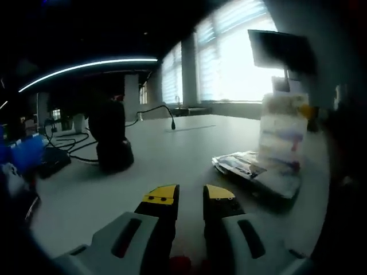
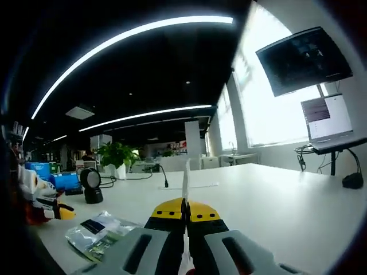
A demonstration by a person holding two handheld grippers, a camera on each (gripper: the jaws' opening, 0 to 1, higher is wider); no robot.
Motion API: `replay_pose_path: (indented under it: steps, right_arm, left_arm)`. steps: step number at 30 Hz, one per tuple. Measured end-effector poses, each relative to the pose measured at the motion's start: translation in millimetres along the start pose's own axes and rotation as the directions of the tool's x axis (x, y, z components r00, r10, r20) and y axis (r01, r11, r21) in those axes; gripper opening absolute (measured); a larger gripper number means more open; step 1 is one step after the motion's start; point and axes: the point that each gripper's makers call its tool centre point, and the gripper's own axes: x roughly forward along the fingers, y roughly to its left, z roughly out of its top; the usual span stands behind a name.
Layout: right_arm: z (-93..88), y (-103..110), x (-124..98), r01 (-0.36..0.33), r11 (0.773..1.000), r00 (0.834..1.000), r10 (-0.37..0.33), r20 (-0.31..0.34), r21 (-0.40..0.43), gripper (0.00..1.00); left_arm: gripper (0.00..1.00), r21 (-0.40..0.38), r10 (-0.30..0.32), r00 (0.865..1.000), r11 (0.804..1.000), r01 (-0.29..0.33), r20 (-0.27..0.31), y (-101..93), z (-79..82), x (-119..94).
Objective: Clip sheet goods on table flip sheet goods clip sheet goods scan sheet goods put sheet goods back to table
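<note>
A sheet good (image 2: 186,180) is pinched edge-on between the closed jaws of the right gripper (image 2: 186,211), raised above the table (image 2: 275,200). For scanning, its printed face should be turned squarely toward the scanner (image 2: 90,184). The left gripper (image 1: 190,195) is held parted, empty.

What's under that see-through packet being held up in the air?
Under the raised packet lies a pile of more packets on the white table. The packets at the bottom of the pile are covered, so they can't be counted.
</note>
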Motion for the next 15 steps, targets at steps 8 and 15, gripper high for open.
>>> replay_pose_path:
  steps: [8,15]
  right_arm:
    - [-1.1,-13.5,2.6,0.024,0.999,1.000,-0.024,0.000,0.040,0.00]
    - [-3.3,-22.4,4.6,0.051,0.995,0.999,-0.052,0.001,0.088,0.00]
  left_arm:
    - [0.09,0.003,0.018,0.999,1.000,-0.019,0.039,1.5,10.8,-0.5]
    - [0.09,0.031,0.026,0.999,0.999,-0.028,0.045,3.5,13.2,1.6]
